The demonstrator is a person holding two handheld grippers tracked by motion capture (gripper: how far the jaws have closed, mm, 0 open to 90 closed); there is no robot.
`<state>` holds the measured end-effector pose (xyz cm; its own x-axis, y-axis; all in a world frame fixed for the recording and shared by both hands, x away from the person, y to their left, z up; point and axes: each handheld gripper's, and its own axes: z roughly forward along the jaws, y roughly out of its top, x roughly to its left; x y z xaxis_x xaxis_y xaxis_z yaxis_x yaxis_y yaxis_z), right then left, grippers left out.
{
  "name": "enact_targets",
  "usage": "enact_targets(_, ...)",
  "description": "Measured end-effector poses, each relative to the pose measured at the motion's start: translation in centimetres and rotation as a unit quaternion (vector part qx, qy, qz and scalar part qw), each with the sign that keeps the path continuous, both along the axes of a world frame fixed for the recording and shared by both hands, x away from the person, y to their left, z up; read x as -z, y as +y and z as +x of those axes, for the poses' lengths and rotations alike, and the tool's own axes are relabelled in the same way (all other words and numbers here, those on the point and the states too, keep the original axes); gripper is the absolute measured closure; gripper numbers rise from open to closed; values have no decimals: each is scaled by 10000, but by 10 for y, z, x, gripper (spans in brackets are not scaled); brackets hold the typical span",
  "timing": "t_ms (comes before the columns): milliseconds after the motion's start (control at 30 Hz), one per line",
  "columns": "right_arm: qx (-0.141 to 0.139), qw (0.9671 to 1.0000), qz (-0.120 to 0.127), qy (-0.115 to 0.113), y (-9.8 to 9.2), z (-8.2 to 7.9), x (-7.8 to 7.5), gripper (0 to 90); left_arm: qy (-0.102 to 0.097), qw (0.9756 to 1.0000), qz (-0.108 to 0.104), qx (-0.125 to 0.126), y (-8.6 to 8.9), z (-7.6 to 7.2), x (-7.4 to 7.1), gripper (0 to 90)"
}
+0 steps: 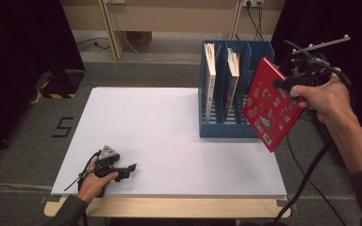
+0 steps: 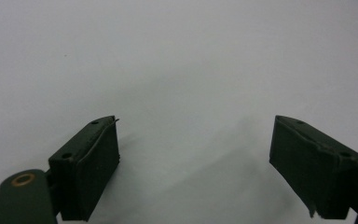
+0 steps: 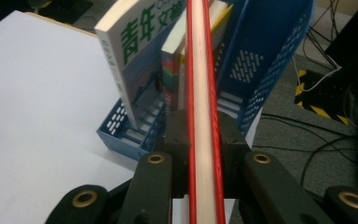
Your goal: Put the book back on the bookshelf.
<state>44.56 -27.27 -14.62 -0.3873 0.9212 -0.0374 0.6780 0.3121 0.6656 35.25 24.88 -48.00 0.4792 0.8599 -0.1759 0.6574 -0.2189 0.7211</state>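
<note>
A white surface [image 1: 160, 141] sits on grey carpet [image 1: 23, 141] marked with a black numeral five [image 1: 62, 127]. Dark curtains [image 1: 19, 47] hang on both sides. Behind stand wooden furniture legs [image 1: 109, 28], with cables [image 1: 136, 49] trailing across the floor.

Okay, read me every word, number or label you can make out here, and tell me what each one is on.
"5": black mark on the grey floor, left of the table.
"青年文": large green characters on the white book cover in the blue file rack; cut off at the frame's top.
Small print on that book's spine: too blurred to read.
Stickers and barcode label on the red book, held in the right tool: too small to read.
</note>
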Motion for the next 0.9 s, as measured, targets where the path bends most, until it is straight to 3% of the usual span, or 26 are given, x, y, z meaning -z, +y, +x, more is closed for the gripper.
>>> enact_targets(133,145,9999,-13,33,-6,13,3,789,-76,9997,221,-66,2,2,-1,149)
enact_targets(533,470,9988,-40,-95,-15,48,7,789,-37,9996,289,-49,3,3,0,149)
enact_targets(900,837,9961,188,-183,-19,89,17,788,-48,9995,300,-47,2,3,0,148)
